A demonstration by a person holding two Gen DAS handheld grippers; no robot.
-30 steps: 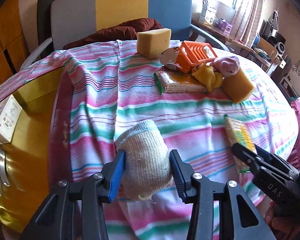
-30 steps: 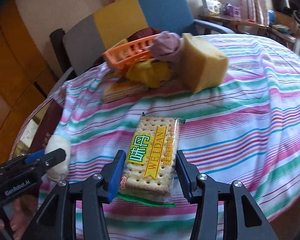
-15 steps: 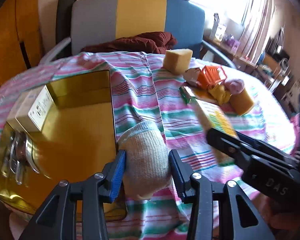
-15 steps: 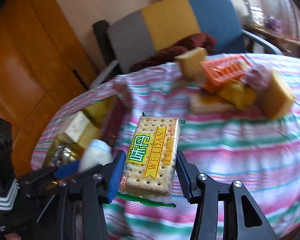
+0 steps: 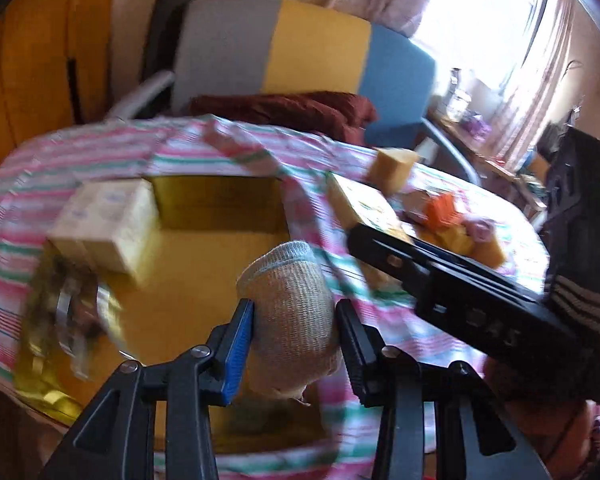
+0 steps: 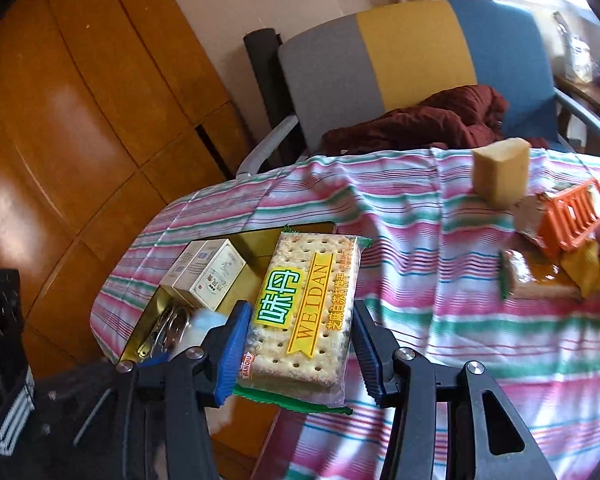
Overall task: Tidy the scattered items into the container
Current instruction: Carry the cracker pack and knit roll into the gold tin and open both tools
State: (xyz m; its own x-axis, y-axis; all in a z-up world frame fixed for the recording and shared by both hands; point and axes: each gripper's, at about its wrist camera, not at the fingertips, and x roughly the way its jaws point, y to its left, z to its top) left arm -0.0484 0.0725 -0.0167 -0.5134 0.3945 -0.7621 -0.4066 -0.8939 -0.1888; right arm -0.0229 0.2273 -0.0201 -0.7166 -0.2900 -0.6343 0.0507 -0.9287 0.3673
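Jaws of the left gripper (image 5: 294, 346) clamp a ribbed beige knitted sock roll (image 5: 290, 312); the right gripper (image 6: 300, 346) pinches a flat plastic-wrapped cracker packet (image 6: 306, 308), both low-centre over the shiny gold tin (image 5: 188, 280).

We see our left gripper (image 5: 294, 344) as black angular plastic, with silver screws at the joints, a blue ribbed pad on one finger and a black one on the other. Our right gripper (image 6: 300, 346) matches it. Each hand wears a black glove cuff with grey-white stripes (image 5: 580, 300).
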